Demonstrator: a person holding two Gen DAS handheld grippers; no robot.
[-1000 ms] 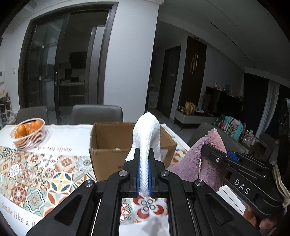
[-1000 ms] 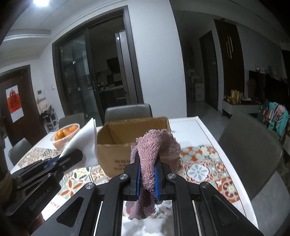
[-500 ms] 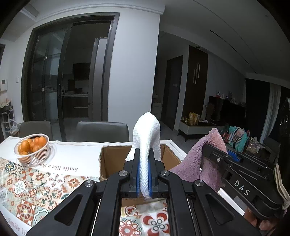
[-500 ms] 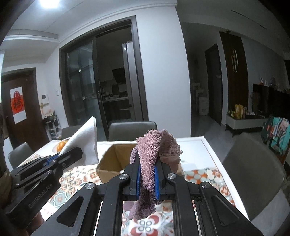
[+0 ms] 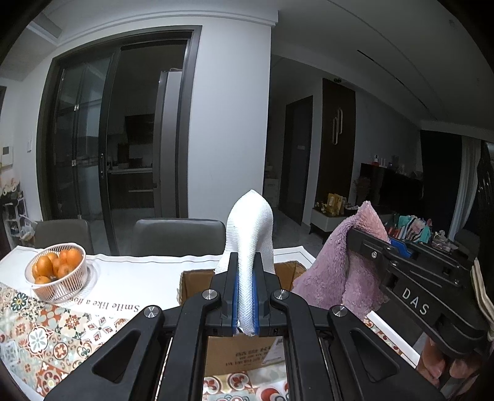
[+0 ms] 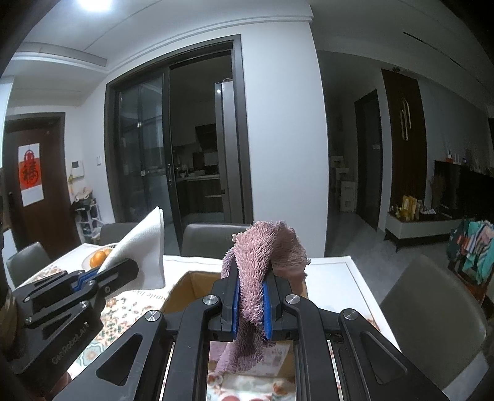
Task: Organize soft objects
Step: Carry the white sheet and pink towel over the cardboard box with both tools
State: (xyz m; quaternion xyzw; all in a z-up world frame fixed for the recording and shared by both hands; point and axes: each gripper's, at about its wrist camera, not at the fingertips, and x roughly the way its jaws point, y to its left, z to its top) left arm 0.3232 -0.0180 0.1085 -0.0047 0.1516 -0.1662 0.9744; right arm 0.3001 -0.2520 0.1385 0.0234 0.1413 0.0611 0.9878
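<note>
Two soft things are in play, one per gripper. The white cloth is pinched between the blue pads of the left gripper, its folded peak standing up above the jaws. The mauve shaggy towel is pinched in the right gripper, draped over the jaws with a tail hanging below them. Both are held in the air over the one cardboard box, which stands open-topped on the desk; the grippers sit side by side, near each other but apart.

In the left wrist view the towel shows to the right of the cloth. In the right wrist view the cloth juts up at left as a flat white triangle.

On the desk there is one white wire basket holding several oranges — well to the left of the box. The desk carries a cloth with a white border, printed lettering and a patterned tile design.

Grey chairs stand around it: two at the far side in the left wrist view, and a further one at the right edge. Behind is a dark-framed sliding glass door — a kitchen shows dimly through it. One ceiling light is on, and a red paper hanging marks a brown door at far left.
</note>
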